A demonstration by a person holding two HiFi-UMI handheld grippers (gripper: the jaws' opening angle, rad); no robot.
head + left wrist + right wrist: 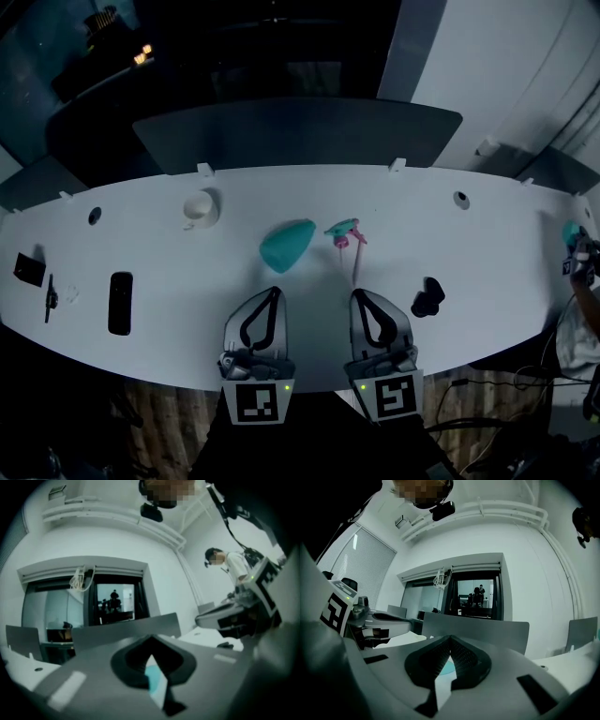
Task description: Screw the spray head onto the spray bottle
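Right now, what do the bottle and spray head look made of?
Bottle: probably plastic, opaque teal, smooth with a dull sheen and no see-through. Spray head: probably moulded plastic, pink and teal pieces. The light is dim, so the finish of both is uncertain.

The teal spray bottle (286,244) lies on its side on the white table (187,309). The pink and teal spray head (348,238) lies near it, apart.

No words, numbers or brand names can be read anywhere. The only signs are black-and-white coded patterns: a square marker (257,403) on the left hand-held gripper (275,292) and a second marker (395,397) on the right hand-held gripper (356,294), neither bearing letters
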